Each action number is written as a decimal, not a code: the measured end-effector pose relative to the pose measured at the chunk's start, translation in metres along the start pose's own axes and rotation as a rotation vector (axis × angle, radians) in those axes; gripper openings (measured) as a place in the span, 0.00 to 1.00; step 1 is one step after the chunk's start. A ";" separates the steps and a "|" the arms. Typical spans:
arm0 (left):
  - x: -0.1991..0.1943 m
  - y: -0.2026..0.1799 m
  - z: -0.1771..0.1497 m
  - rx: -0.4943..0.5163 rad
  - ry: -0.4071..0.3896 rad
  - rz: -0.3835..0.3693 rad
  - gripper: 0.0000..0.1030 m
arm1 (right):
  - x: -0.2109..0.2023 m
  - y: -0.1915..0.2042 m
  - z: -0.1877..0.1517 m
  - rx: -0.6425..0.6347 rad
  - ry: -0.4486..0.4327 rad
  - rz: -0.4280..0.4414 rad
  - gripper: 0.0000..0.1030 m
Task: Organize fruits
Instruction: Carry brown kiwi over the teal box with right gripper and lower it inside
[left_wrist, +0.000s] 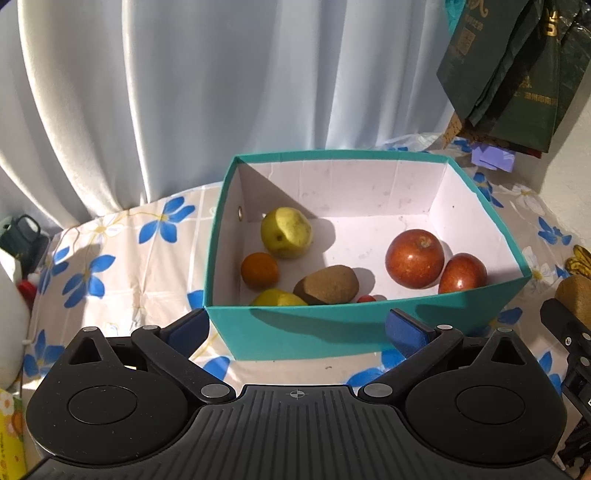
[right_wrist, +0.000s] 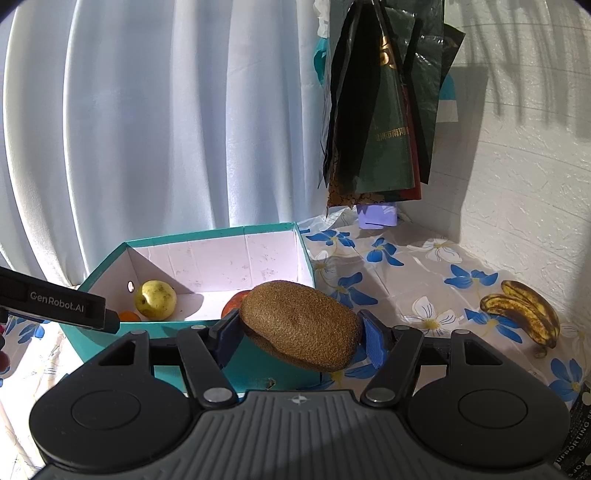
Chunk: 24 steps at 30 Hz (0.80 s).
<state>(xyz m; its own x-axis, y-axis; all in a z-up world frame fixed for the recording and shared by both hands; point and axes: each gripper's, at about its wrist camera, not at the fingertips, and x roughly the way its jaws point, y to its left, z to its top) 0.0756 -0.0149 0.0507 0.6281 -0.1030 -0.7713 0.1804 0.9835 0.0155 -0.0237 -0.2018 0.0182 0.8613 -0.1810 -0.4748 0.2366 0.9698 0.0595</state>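
Observation:
A teal box (left_wrist: 332, 328) with a white inside stands on the flowered cloth. It holds a yellow-green pear (left_wrist: 285, 232), an orange (left_wrist: 259, 270), a kiwi (left_wrist: 327, 284), two red apples (left_wrist: 414, 257), a second yellow fruit (left_wrist: 279, 297) and a small red fruit (left_wrist: 366, 298). My left gripper (left_wrist: 297, 326) is open and empty, just in front of the box's near wall. My right gripper (right_wrist: 301, 334) is shut on a brown kiwi (right_wrist: 301, 323), held above the table by the box's (right_wrist: 258, 365) right near corner. That kiwi also shows in the left wrist view (left_wrist: 576, 297).
Spotted bananas (right_wrist: 524, 312) lie on the cloth to the right of the box. Dark green bags (right_wrist: 380, 103) hang on the wall behind. A pale curtain (left_wrist: 184, 92) hangs at the back. A purple packet (right_wrist: 376, 214) sits in the corner. Bottles and clutter (left_wrist: 18, 251) stand at the left.

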 end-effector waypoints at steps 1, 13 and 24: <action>-0.001 0.000 0.000 -0.005 0.001 0.001 1.00 | 0.000 0.000 0.001 -0.002 -0.003 0.002 0.65; -0.002 -0.001 -0.005 0.017 0.038 0.066 1.00 | 0.002 0.002 0.010 -0.033 -0.040 0.024 0.65; -0.004 0.004 -0.004 0.008 0.030 0.079 1.00 | 0.019 0.014 0.018 -0.077 -0.054 0.052 0.65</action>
<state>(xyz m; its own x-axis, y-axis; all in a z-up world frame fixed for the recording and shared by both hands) 0.0704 -0.0099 0.0512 0.6173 -0.0208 -0.7865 0.1378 0.9870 0.0821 0.0040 -0.1941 0.0258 0.8949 -0.1367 -0.4247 0.1575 0.9874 0.0141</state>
